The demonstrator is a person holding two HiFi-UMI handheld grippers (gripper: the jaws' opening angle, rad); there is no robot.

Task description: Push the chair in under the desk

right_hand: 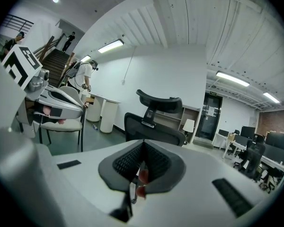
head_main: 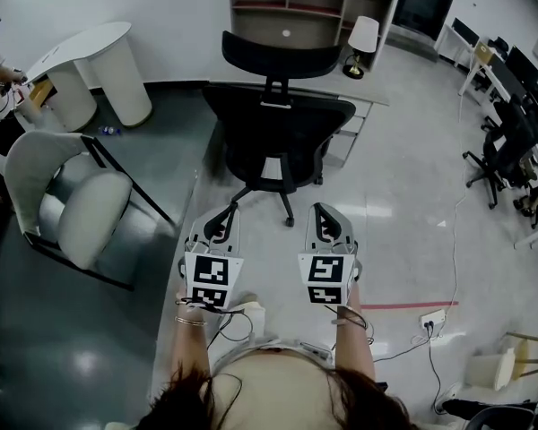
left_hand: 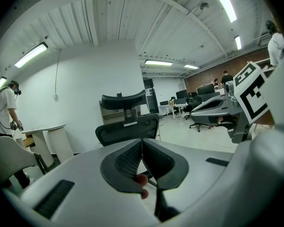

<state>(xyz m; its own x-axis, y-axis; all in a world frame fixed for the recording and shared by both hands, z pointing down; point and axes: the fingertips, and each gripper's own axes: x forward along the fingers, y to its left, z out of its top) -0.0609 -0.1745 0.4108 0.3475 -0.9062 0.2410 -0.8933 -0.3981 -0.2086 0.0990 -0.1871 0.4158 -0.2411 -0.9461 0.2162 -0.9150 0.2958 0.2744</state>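
A black mesh office chair (head_main: 278,124) with a headrest stands on the pale floor, its back towards me, in front of a desk (head_main: 296,92) against the far wall. My left gripper (head_main: 221,215) and right gripper (head_main: 324,215) are side by side, just short of the chair's wheeled base, both shut and empty. In the left gripper view the chair (left_hand: 128,126) rises beyond the shut left gripper (left_hand: 142,142). The right gripper view shows the chair (right_hand: 154,126) straight ahead of the shut right gripper (right_hand: 143,144). Neither gripper touches the chair.
A shelf unit (head_main: 309,7) and a table lamp (head_main: 360,43) stand behind the desk. A white visitor chair (head_main: 72,204) is at the left, a round white table (head_main: 94,65) beyond it. More office chairs (head_main: 507,150) stand at the right. A power strip with cables (head_main: 430,321) lies on the floor.
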